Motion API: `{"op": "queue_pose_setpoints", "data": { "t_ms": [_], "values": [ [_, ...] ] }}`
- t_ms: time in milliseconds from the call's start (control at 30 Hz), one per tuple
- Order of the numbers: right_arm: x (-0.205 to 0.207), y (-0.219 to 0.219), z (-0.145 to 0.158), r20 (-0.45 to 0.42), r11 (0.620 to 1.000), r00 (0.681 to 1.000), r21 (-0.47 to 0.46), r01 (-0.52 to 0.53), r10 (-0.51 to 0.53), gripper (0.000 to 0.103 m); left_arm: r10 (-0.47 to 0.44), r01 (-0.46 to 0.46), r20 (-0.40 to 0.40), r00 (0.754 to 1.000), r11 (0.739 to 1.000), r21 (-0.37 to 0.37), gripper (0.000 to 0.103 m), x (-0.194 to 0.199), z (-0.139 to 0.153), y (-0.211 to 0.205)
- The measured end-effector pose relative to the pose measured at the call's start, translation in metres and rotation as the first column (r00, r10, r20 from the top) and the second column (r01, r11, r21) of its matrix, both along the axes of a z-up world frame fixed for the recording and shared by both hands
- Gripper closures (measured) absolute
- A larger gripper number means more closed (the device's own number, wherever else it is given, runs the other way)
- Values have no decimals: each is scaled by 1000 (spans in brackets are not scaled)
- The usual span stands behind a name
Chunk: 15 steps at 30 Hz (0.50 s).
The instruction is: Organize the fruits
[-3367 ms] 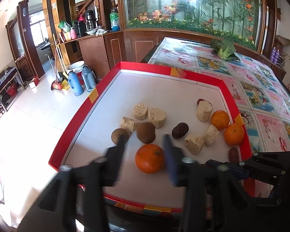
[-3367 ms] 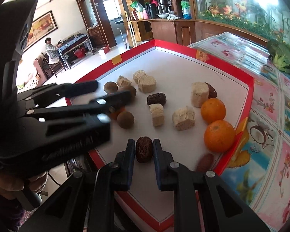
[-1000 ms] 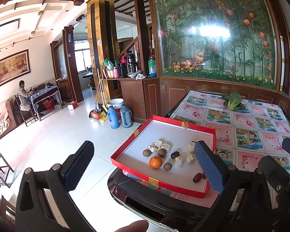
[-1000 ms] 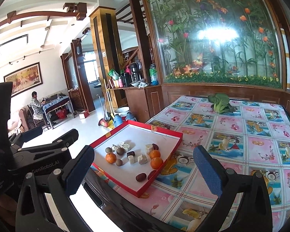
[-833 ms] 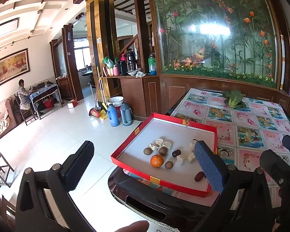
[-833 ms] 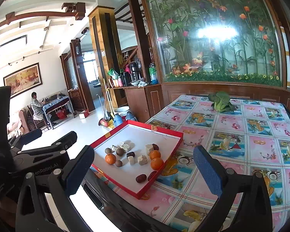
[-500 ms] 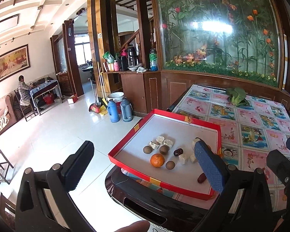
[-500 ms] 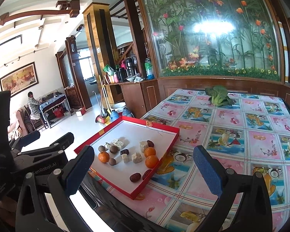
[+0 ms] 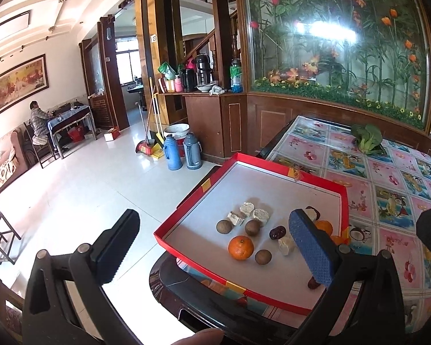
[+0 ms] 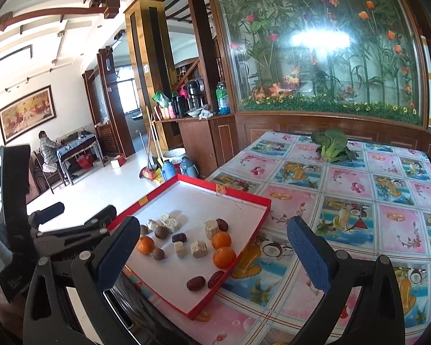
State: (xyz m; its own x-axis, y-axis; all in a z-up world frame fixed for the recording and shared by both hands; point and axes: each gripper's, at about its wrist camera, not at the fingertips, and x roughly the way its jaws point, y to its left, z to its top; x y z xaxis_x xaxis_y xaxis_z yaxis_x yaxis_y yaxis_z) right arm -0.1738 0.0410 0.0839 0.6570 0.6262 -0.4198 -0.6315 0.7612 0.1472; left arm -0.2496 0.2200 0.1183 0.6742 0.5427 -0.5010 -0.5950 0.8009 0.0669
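Observation:
A red-rimmed white tray (image 9: pixel 186 201) (image 10: pixel 238 254) sits at the table's near corner. It holds oranges (image 9: pixel 240 247) (image 10: pixel 224 257), brown round fruits (image 9: pixel 263 257) (image 10: pixel 158 254), dark red dates (image 9: pixel 277 233) (image 10: pixel 196 283) and pale beige chunks (image 9: pixel 261 215) (image 10: pixel 198 248). My left gripper (image 9: pixel 215 250) is open and empty, held back from the tray. My right gripper (image 10: pixel 212 258) is open and empty, also back from the tray. The left gripper shows at the left in the right wrist view (image 10: pixel 80 224).
A table with a colourful fruit-print cloth (image 10: pixel 359 195) carries a green leafy vegetable (image 10: pixel 332 145) (image 9: pixel 366 139) at the far side. Left of the table are white floor (image 9: pixel 71 189), two blue thermos flasks (image 9: pixel 182 155) and a wooden cabinet (image 9: pixel 215 120).
Both grippers, earlier down among the fruit with the right one shut on a dark fruit, have pulled back and opened wide. Over the last second both drifted slightly closer to the tray.

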Motion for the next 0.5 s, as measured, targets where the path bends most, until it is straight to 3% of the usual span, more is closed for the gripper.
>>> {"op": "queue_pose_setpoints", "data": {
  "t_ms": [300, 500],
  "values": [
    [14, 7, -23, -61, 999, 998, -34, -3, 1, 1, 29, -31, -53, 998, 999, -39, 0, 22, -20, 15],
    [23, 13, -30, -93, 999, 996, -39, 0, -4, 1, 21, -22, -70, 997, 1000, -22, 0, 32, -26, 15]
  ]
}}
